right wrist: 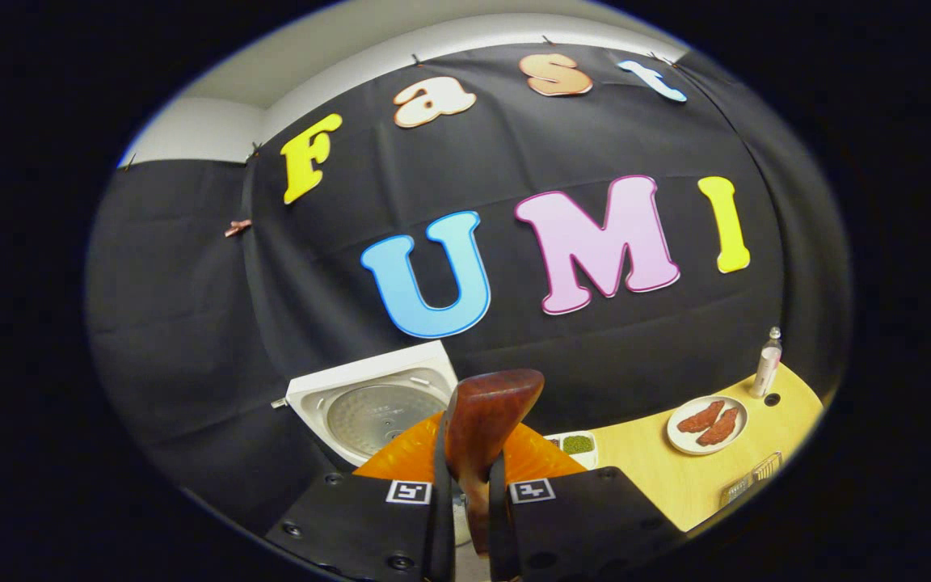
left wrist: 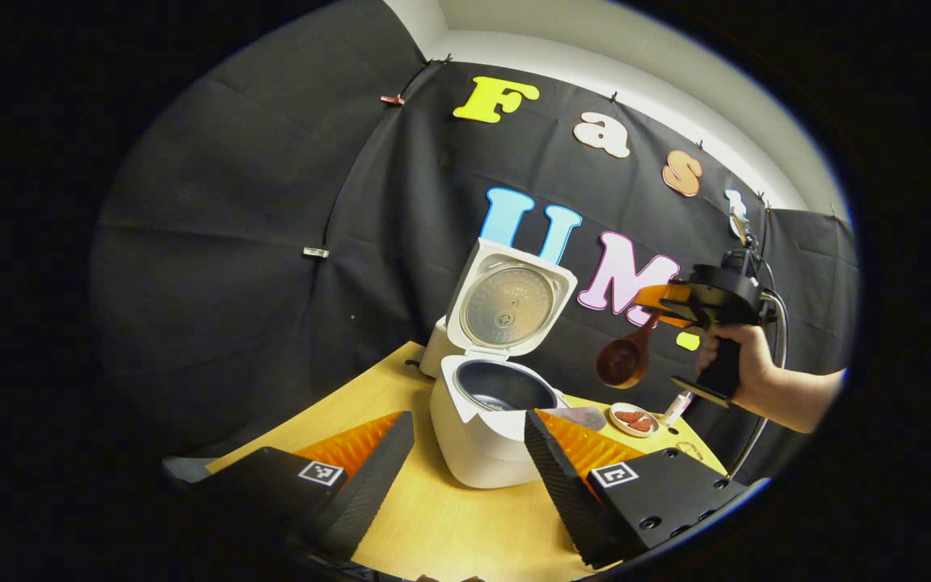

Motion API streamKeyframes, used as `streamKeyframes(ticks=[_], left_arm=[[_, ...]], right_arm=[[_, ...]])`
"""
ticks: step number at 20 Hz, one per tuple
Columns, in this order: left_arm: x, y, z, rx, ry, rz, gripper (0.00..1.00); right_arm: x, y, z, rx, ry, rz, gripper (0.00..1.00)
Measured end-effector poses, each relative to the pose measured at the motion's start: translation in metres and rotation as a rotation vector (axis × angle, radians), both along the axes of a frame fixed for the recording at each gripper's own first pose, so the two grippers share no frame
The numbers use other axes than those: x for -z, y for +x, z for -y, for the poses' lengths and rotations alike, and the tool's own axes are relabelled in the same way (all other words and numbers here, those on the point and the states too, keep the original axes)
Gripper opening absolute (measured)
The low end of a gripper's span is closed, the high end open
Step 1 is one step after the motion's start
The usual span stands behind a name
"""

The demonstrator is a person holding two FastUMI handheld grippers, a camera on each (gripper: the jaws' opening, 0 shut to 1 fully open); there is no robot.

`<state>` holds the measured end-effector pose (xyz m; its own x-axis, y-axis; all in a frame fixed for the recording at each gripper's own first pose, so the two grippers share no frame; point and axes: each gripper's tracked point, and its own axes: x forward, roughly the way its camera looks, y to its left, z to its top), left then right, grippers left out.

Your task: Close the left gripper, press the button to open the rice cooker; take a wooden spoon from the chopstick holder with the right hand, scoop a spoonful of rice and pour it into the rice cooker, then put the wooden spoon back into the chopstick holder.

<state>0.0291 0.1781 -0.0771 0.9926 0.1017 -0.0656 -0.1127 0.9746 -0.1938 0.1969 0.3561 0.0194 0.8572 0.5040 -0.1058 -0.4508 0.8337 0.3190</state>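
The right gripper point(right wrist: 465, 517) is clamped on the handle of the wooden spoon point(right wrist: 486, 420), held in the air above the bench point(left wrist: 449, 525). The left gripper point(left wrist: 465, 465) stands with fingers wide apart, holding nothing. Between them, near the bench's back edge, sits the rice cooker point(left wrist: 486, 420) with its lid point(left wrist: 510, 303) up.

No legible text, brand, number or sign is found on any object; only square coded markers point(right wrist: 409, 491) are borne, unreadable as text.
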Motion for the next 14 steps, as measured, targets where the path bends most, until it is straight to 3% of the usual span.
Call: streamKeyframes(ticks=[8,14], left_arm=[[-0.02,0.019,0.094,0.027,0.021,0.019,0.95],[-0.026,0.029,0.137,0.0,-0.017,0.042,0.95]], right_arm=[[-0.025,0.038,0.181,0.13,0.106,-0.065,0.2],[0.014,0.063,0.297,0.233,0.104,-0.136,0.2]])
